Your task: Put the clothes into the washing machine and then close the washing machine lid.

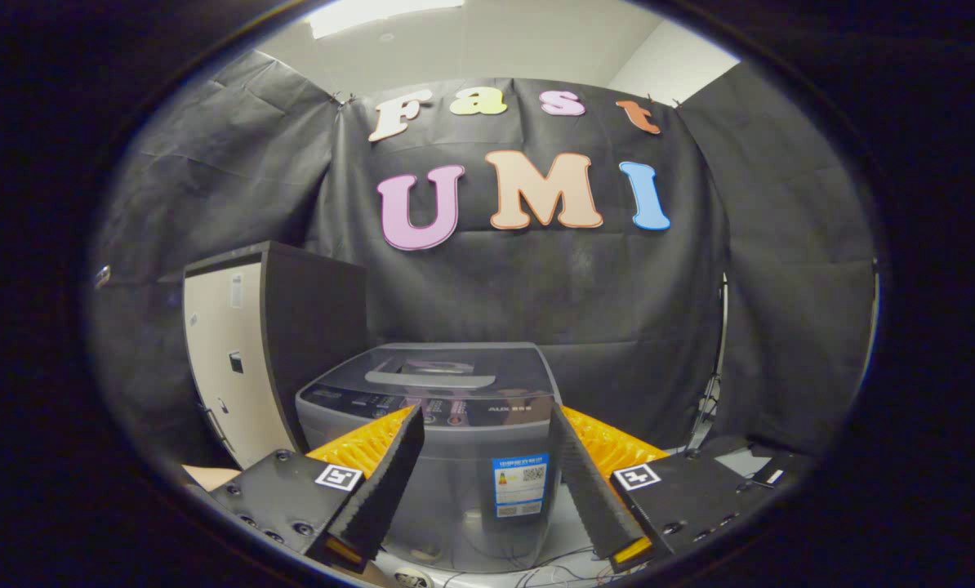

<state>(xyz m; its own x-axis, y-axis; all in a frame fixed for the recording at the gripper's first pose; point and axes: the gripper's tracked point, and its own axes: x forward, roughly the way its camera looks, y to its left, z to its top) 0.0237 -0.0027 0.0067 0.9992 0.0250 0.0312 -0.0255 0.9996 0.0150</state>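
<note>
The gripper (487, 474) hangs with its fingers spread wide and nothing between them, facing the washing machine (447, 441), which stands just ahead on the floor beside a tall dark cabinet (283, 343). The washing machine lid (438, 371) lies flat and looks closed, so the drum's contents are hidden (whether clothes are already inside cannot be told). By my reading, either the task is just starting or it is done; if starting, the next move calls for lifting the lid by its front handle.
</note>
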